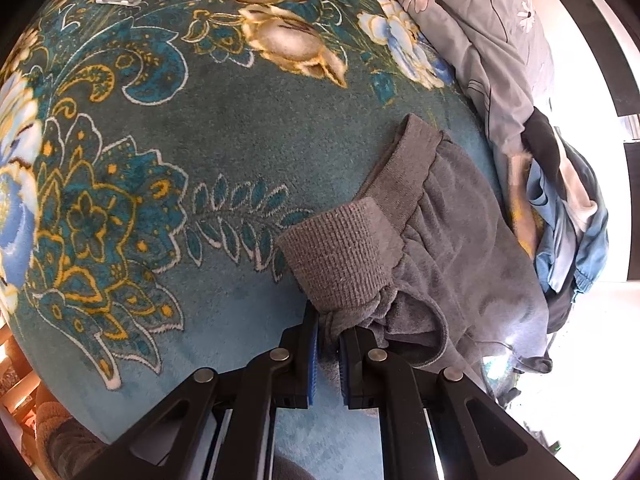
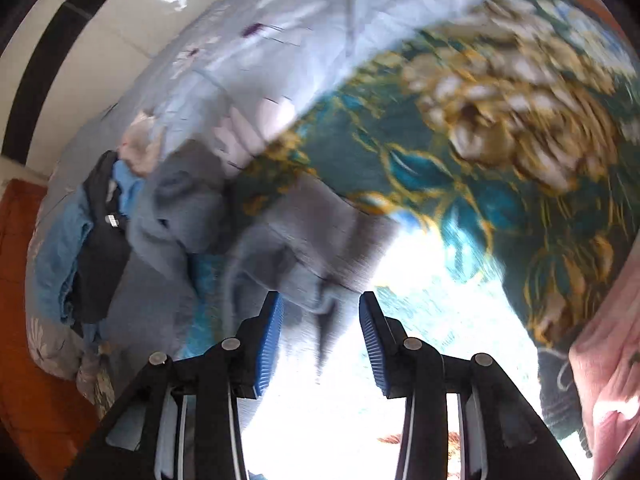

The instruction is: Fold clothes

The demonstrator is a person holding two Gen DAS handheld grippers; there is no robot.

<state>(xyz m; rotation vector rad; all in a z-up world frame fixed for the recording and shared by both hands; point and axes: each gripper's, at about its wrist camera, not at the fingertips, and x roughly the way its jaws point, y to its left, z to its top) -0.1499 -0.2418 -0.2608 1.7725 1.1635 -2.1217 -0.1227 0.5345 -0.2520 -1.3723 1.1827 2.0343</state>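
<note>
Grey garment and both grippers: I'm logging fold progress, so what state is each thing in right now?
Grey garment: bunched, not yet folded flat, one ribbed cuff doubled over.
Left gripper: shut on the grey garment beside the cuff.
Right gripper: open, grey cloth between the fingers, view blurred.
Clothes pile: jumbled, unfolded.
Floral blanket: spread flat under the garment.
Grey quilt: rumpled along the blanket's edge.

Home bedroom: floral blanket [image 1: 240, 128], quilt [image 1: 472, 20], clothes pile [image 1: 560, 216].
</note>
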